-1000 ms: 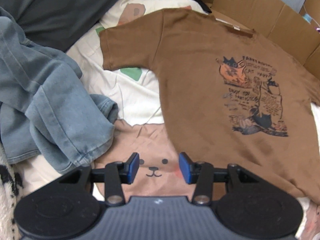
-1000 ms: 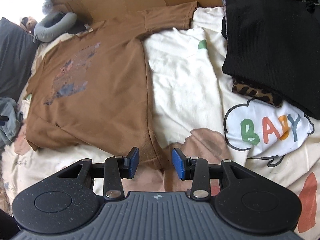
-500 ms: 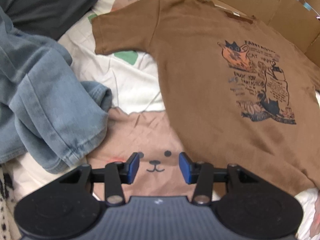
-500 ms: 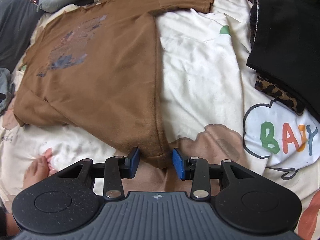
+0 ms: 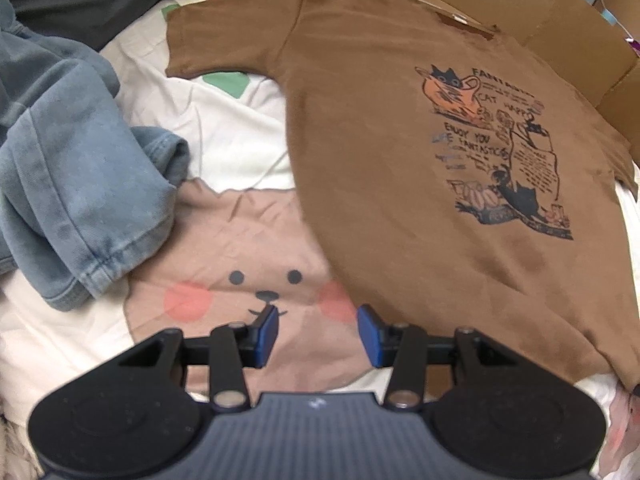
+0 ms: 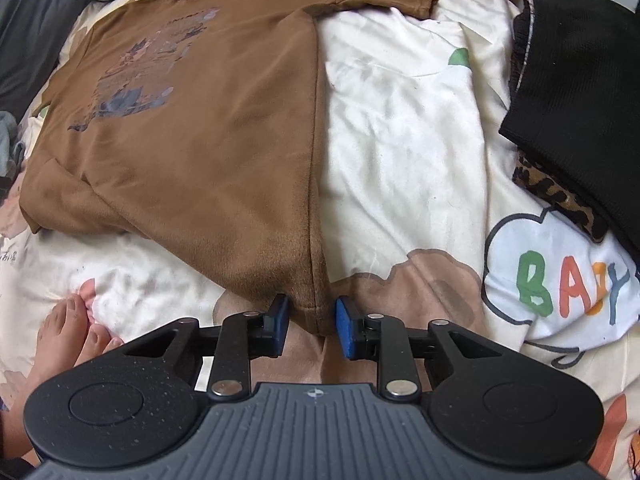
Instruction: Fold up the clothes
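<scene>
A brown T-shirt [image 5: 380, 128] with a cat print lies spread face up on a cartoon bedsheet [image 5: 248, 248]. My left gripper [image 5: 316, 334] is open above the bear face on the sheet, just left of the shirt's lower side edge, holding nothing. In the right wrist view the same brown T-shirt [image 6: 208, 128] fills the upper left. My right gripper [image 6: 312, 326] is open, and the shirt's bottom hem corner lies between its blue pads [image 6: 346, 332], which are not closed on it.
Blue jeans [image 5: 68, 168] are piled at the left, a dark garment behind them. Cardboard [image 5: 560, 20] borders the far side. A folded black garment [image 6: 580, 80] over leopard-print fabric [image 6: 560, 196] lies at the right. A person's bare foot [image 6: 68, 340] rests on the sheet at lower left.
Both grippers have moved in towards the shirt's bottom. The right one now has the hem corner between its open pads. The foot has come into view.
</scene>
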